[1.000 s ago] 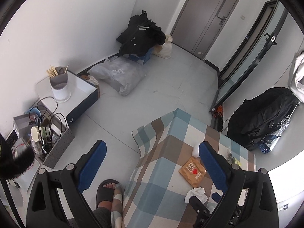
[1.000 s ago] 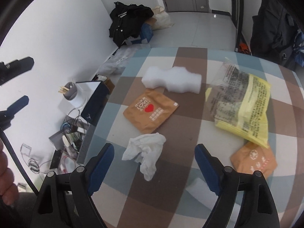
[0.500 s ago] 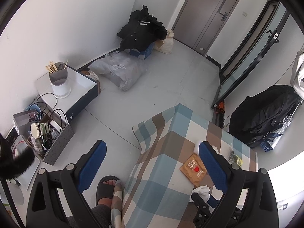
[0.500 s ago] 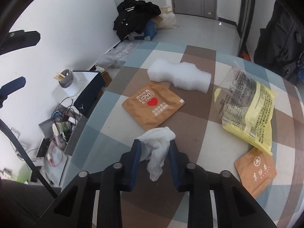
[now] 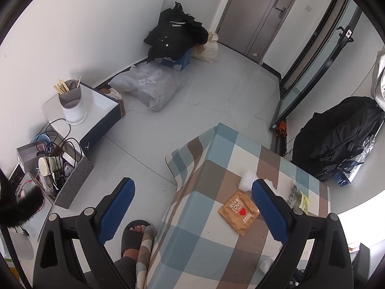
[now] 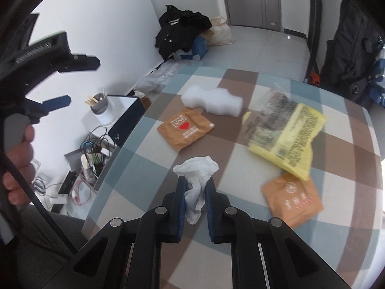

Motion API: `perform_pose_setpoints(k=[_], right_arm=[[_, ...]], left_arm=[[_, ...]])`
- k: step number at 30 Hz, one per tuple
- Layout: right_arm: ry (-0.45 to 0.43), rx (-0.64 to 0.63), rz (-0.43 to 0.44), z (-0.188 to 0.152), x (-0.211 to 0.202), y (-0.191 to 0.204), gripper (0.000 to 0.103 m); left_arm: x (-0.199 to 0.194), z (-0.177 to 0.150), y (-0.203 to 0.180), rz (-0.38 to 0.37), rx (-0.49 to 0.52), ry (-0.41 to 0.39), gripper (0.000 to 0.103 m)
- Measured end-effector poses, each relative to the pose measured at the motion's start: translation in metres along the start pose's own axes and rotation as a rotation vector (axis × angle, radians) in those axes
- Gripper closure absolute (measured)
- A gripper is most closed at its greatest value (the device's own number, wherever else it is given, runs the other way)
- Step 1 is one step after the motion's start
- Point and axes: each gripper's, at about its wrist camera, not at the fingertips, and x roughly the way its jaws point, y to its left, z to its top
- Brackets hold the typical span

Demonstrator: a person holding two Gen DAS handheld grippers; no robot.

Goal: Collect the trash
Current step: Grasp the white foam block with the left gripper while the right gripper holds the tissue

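The right gripper (image 6: 195, 189) had just been closing, and its blue-padded fingers (image 6: 180, 192) were clenched on a crumpled white paper tissue (image 6: 197, 177), which bulged out above the pads and hung between them over the checked blue, brown and white cloth of the surface (image 6: 149, 149). Beyond the tissue lay a flat brown sachet printed with a red heart (image 6: 185, 130), and just behind it a lumpy white foam block (image 6: 211, 101). To the right sat a crinkled yellow and clear plastic wrapper (image 6: 286, 132), with an orange-brown sachet (image 6: 292, 198) just in front of it.

The left gripper (image 5: 192, 210) was held off the near-left edge of the surface, above the grey floor (image 5: 216, 96), its fingers (image 5: 116, 207) spread wide with nothing between them. In the right wrist view the person's hand (image 6: 18, 166) gripped its handle. A foot in a dark slipper (image 5: 133, 234) stood on the floor beside the hanging cloth.
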Motion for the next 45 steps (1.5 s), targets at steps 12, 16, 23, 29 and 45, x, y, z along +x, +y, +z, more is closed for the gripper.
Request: perform_pose_setpoints(k=[12,16,23,29,45], right_arm=[[-0.097,-0.052,0.064,-0.004,-0.077,-0.047,0.089],[-0.098,0.012,0.105,-0.011,-0.075,-0.065,0.089],[-0.093,0.097,0.134,-0.012,-0.072,-0.089,0.089],[-0.071,0.147,0.15,-0.015,-0.069,-0.103,0.089],[-0.046,0.136,0.156,-0.017,-0.061,-0.1,0.089]], left_arm=[[0.024,-0.002,-0.064,-0.11,0.255,0.099,0.007],[0.047,0.003,-0.075,-0.115,0.303,0.14,0.007],[0.09,0.007,-0.102,-0.109,0.387,0.259,0.007],[0.111,-0.015,-0.119,-0.057,0.501,0.316,0.007],[0.126,-0.021,-0.123,0.054,0.561,0.32,0.007]])
